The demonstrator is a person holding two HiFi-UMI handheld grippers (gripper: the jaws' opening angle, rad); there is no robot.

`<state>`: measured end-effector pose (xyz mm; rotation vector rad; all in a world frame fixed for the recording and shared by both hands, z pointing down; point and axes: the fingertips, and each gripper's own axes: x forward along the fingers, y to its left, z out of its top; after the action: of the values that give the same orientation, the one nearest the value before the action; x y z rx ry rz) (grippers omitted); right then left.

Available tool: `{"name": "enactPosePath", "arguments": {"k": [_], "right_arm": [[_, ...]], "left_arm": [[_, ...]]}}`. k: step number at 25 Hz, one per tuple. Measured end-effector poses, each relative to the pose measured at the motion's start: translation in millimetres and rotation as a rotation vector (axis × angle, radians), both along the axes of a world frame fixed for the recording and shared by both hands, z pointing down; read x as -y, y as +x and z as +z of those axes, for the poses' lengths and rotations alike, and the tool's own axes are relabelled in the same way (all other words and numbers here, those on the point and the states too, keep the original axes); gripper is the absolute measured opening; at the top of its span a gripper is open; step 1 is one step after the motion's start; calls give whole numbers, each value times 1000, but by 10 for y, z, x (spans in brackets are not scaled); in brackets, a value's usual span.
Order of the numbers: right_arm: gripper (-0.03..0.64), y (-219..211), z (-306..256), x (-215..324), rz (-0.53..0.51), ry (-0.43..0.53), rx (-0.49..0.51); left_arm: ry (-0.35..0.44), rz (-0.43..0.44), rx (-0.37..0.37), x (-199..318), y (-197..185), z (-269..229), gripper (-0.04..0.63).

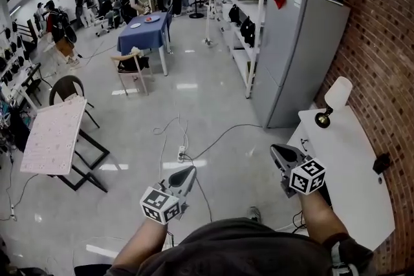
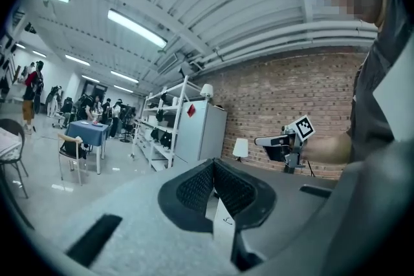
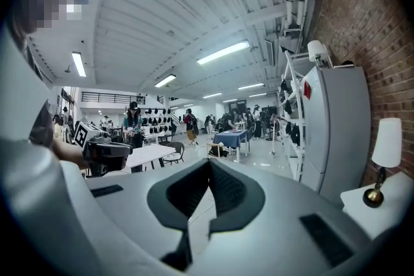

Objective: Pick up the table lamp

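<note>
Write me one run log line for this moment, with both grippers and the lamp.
left gripper: shut, empty | right gripper: shut, empty | table lamp: upright on white table, not yet touched

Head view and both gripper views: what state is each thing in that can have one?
table lamp: upright on the white table, untouched.
left gripper: shut, nothing between its jaws, held above the floor.
right gripper: shut, nothing between its jaws, short of the lamp.
refrigerator: doors closed.
</note>
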<state>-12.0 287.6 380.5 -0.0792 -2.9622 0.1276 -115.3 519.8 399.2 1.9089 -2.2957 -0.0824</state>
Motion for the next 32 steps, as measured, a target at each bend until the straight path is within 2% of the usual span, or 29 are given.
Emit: {"name": "enactPosePath", "arguments": {"k": [6, 12, 20, 26, 32], "right_arm": [[-6, -425, 228, 697, -64, -19, 12], [-6, -949, 380, 1972, -160, -19, 2], [-6, -1470, 272, 3451, -251, -26, 1], [-6, -1758, 415, 3927, -289, -49, -7], [-6, -2012, 499, 4009, -278, -65, -19]], "left_arm": [[-21, -53, 25, 625, -267, 157, 3], [-20, -142, 20, 1910, -607, 239, 3], [-21, -196, 13, 3523, -958, 71, 3], [-61, -212, 1, 4058, -1184, 157, 3], [-74, -193, -10, 4189, -1450, 232, 3]]}}
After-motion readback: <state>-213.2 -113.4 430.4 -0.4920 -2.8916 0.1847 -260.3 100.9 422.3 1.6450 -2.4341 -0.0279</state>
